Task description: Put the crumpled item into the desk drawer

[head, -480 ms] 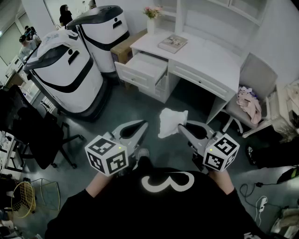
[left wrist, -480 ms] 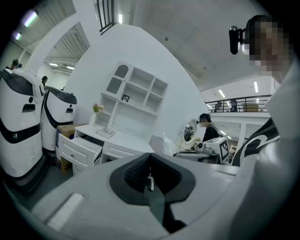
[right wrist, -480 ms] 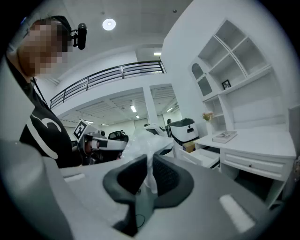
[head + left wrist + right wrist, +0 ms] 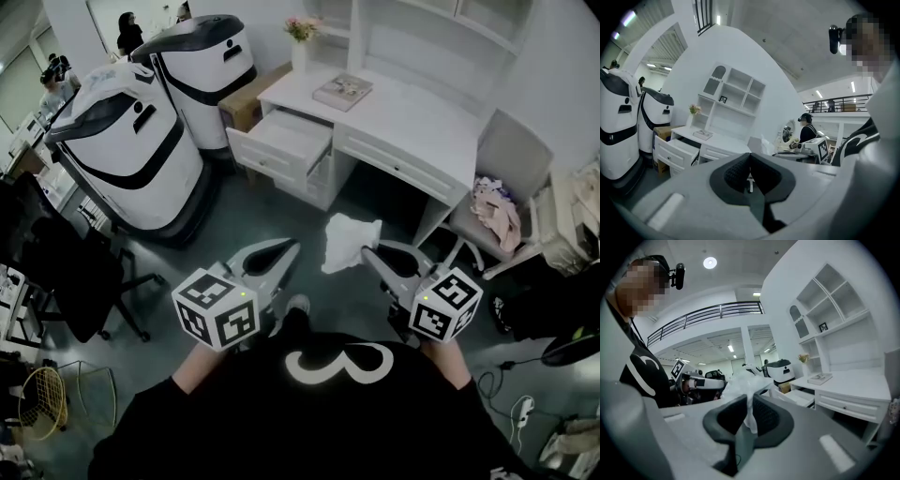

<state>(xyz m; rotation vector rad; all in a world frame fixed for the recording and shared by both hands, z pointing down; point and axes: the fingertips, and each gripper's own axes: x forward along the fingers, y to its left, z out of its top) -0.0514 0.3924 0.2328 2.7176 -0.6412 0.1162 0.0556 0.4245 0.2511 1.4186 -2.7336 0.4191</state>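
A crumpled white item (image 4: 348, 240) hangs from my right gripper (image 4: 367, 254), whose jaws are shut on a fold of it; in the right gripper view the crumpled white item (image 4: 749, 404) sits pinched between the black pads (image 4: 766, 416). My left gripper (image 4: 291, 247) is shut with nothing in it, level with the right one above the grey floor. Ahead stands the white desk (image 4: 412, 117) with its left drawer (image 4: 281, 142) pulled out and open; the drawer (image 4: 799, 397) also shows in the right gripper view.
Two large white and black robots (image 4: 127, 141) stand left of the desk. A book (image 4: 343, 90) and a flower vase (image 4: 301, 45) are on the desk top. A chair (image 4: 506, 169) with pink cloth stands at the right. A black office chair (image 4: 66, 272) is at the left.
The view has shifted slightly; the desk and drawer sit a little higher and farther left in the frame. The right gripper still holds the white item, now a touch lower.
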